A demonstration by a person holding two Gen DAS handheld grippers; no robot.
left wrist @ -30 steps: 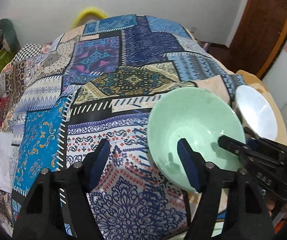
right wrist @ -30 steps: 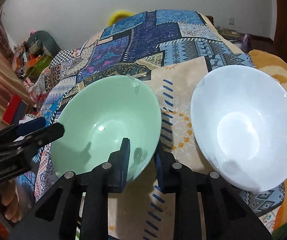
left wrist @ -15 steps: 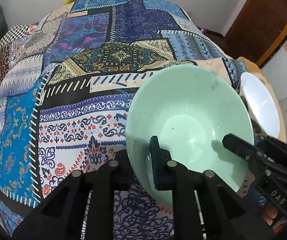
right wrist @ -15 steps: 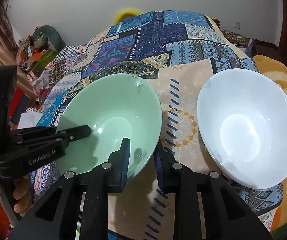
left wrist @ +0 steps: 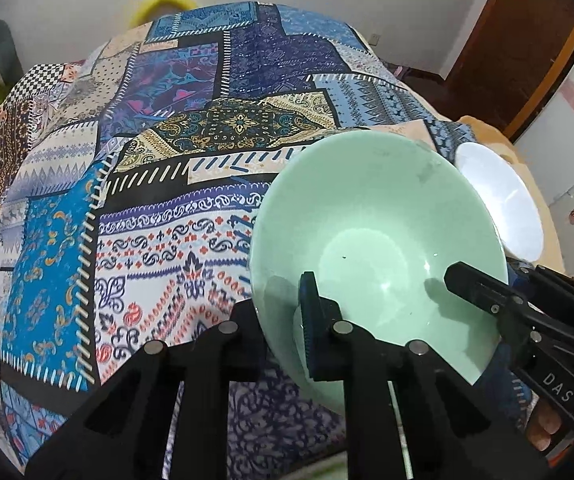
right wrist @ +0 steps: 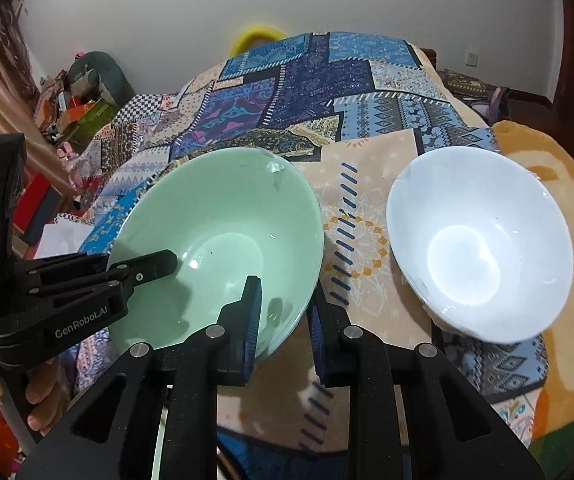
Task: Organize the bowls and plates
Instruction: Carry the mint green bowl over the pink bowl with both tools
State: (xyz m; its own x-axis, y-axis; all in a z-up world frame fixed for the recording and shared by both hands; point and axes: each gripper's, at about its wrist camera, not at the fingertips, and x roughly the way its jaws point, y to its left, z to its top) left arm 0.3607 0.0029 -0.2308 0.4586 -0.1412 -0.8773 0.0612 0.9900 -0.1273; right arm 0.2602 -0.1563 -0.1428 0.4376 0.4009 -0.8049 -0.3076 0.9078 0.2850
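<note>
A pale green bowl [left wrist: 379,240] [right wrist: 223,240] is held tilted over the patchwork bedspread. My left gripper [left wrist: 283,328] is shut on its near-left rim, one pad inside the bowl and the other finger hidden behind the wall. My right gripper [right wrist: 285,320] is shut on the rim too, its pads on either side of the wall. Each gripper shows in the other's view, the right gripper [left wrist: 483,296] and the left gripper [right wrist: 143,270], both clamped on the rim. A white bowl [right wrist: 483,248] [left wrist: 499,204] rests on the bed to the right, apart from both grippers.
The patchwork bedspread [left wrist: 135,208] stretches far ahead and to the left. An orange blanket [right wrist: 559,184] lies under and beside the white bowl. Clutter and boxes [right wrist: 79,108] stand at the left of the bed. A wooden door [left wrist: 519,40] is at the right. A hand [right wrist: 43,400] holds the left gripper.
A second ago my left gripper was open beside the green bowl; it has closed on the rim. The right gripper stayed shut. The bowl now sits a little higher and more tilted.
</note>
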